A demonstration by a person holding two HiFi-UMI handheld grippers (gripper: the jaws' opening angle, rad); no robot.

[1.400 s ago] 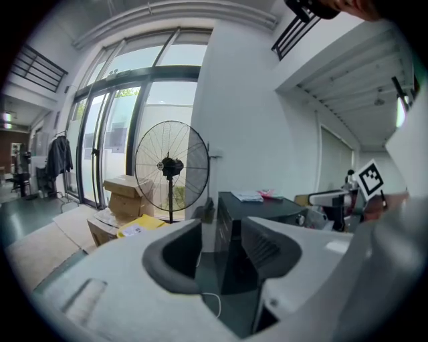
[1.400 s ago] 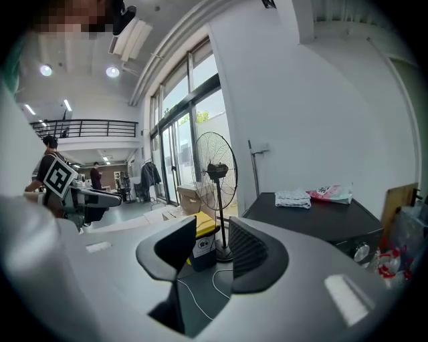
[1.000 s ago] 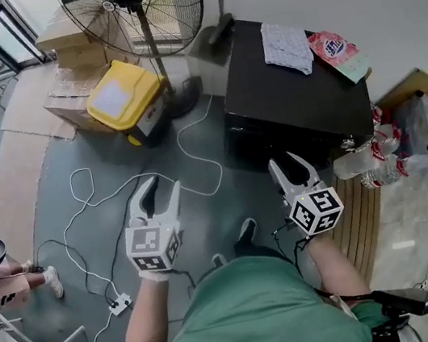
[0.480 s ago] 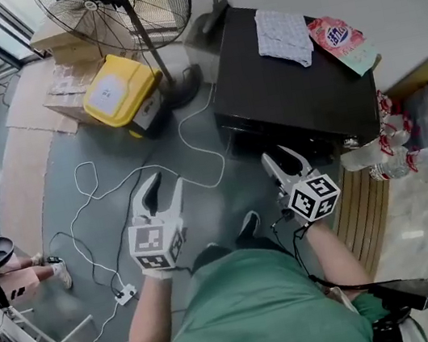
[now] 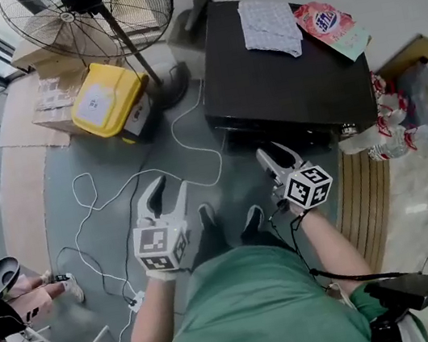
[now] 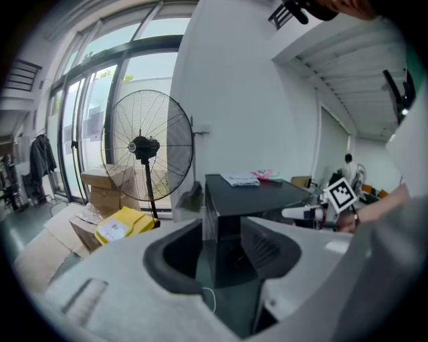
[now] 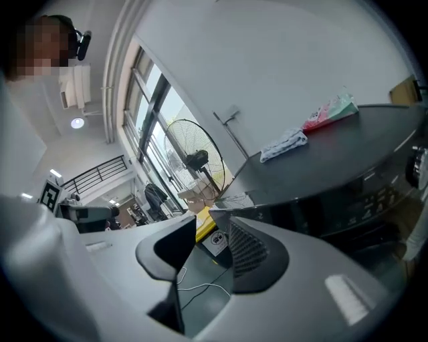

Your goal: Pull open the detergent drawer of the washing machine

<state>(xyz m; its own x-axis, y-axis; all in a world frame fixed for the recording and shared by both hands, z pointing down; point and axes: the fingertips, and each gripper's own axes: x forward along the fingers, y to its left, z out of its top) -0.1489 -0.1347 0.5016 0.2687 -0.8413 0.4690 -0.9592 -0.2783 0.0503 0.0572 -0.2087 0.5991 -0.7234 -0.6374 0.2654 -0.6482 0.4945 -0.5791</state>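
Black and boxy, the washing machine [image 5: 288, 79] stands at the upper right of the head view, against the pale wall. On its flat top lie a checked cloth [image 5: 270, 27] and, just beside it at the far corner, a pink detergent bag [image 5: 330, 29]. The detergent drawer belongs to the front panel [image 7: 371, 194], which in the right gripper view shows as a dark strip with small markings under the edge of the top. The drawer itself I cannot separate from this dark strip, and the panel looks flat.

The right gripper [image 5: 275, 155] is held just before the near front edge of the machine and does not touch it. Its jaws stand apart and hold nothing; between them only the grey floor and a white cable [image 5: 194, 149] are seen. The left gripper [image 5: 168, 188] hangs over the floor, well apart from the machine and to its left. Its jaws are also spread and empty, and its own view looks between them at the near corner of the machine, further away.

Left of the machine stands a large pedestal fan [image 5: 87, 8]. Near its foot is a yellow box [image 5: 101, 100] with a white label, and flattened cardboard [image 5: 41, 98] lies beside the box. Clear water bottles [image 5: 387, 150] lie at the right side of the machine, next to wooden slats [image 5: 374, 195]. The person wears a green shirt [image 5: 256, 314].
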